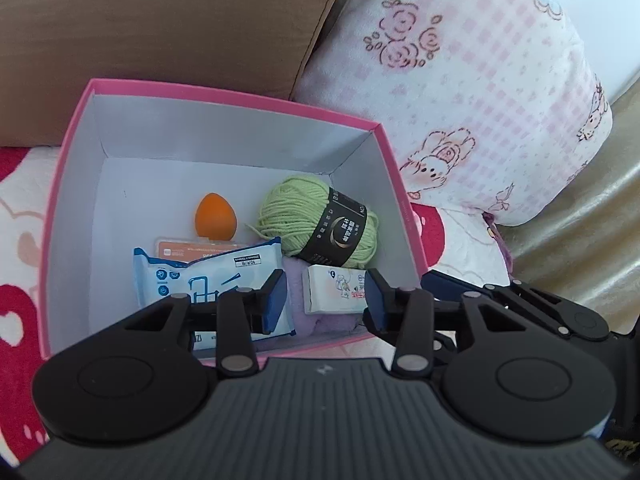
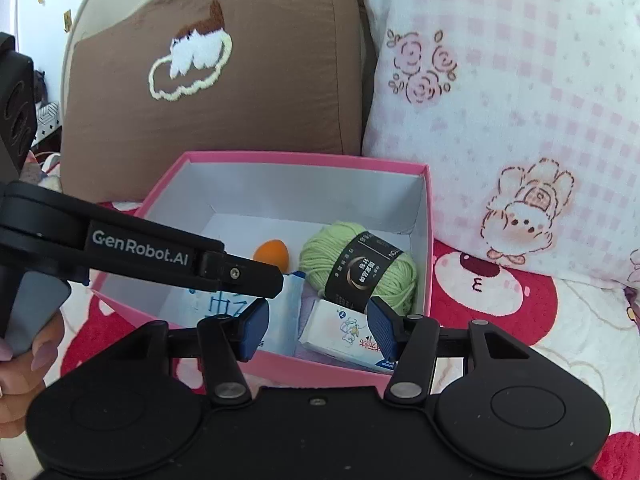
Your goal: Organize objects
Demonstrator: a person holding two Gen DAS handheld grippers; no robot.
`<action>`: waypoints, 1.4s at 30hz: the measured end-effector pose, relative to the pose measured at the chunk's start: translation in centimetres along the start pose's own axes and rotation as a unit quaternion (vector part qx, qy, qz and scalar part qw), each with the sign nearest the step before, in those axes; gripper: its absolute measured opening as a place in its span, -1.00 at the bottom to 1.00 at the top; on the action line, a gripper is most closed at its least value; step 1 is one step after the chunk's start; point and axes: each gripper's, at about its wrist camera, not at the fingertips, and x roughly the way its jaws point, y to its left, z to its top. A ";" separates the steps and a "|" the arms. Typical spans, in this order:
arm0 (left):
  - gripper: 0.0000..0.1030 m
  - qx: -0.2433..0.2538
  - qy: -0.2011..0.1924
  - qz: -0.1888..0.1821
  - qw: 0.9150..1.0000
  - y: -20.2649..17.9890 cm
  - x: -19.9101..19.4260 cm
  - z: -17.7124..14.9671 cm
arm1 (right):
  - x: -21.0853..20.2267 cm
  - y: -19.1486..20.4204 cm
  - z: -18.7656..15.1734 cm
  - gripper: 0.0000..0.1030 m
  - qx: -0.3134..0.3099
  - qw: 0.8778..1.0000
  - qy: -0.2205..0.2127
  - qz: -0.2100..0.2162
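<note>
We hold both tongs, left and right, parted and empty above the pink box holding green yarn.

- My right gripper hangs over the near edge of the pink box, jaws apart with nothing pressed between the blue pads.
- Inside the box I see a ball of green yarn with a black label, an orange egg-shaped sponge, a blue and white wipes packet, and a small tissue pack lying on something lilac.
- My left gripper reaches in from the left, across the box's left wall; my hand grips its handle.
- Behind the box stand a brown cushion and a pink checked pillow.
- The box sits on a red and white blanket.
</note>
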 end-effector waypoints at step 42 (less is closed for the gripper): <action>0.23 0.030 -0.002 0.086 0.996 -0.3 -17.6 -8.2 | -14.1 5.0 -2.1 0.34 0.017 0.999 -0.027 0.021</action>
